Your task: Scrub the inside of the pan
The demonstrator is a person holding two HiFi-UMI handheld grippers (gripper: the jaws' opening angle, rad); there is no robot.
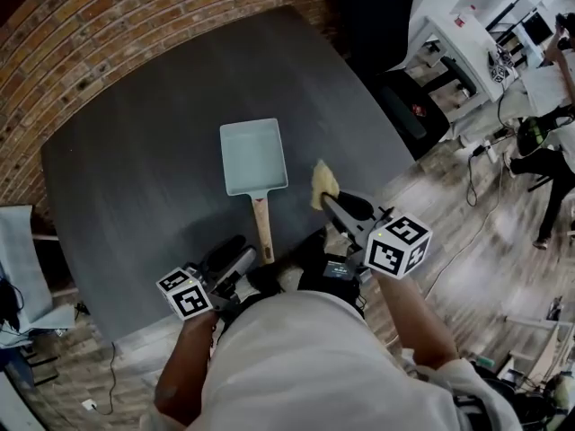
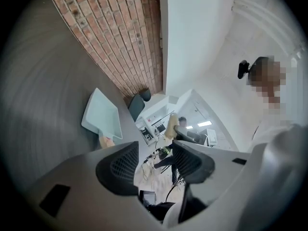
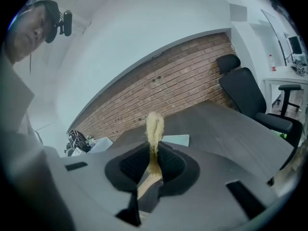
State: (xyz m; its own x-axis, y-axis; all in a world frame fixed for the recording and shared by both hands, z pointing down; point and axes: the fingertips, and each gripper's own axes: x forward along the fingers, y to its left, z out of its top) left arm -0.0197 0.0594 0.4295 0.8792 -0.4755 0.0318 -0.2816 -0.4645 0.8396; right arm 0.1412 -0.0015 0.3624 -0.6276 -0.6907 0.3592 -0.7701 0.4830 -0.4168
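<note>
A pale-blue rectangular metal pan is lying on the dark grey surface, its wooden handle pointing toward the open, empty left gripper. The right gripper is pinching a soft yellow sponge beside the pan. The pan is likely light and prone to sliding, so bracing the handle seems wise.

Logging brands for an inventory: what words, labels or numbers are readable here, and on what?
None can be read.
Pan: no print shows.
Left marker cube, right marker cube: square patterns only, no letters.
Red patch on the white desk: too small to read.
</note>
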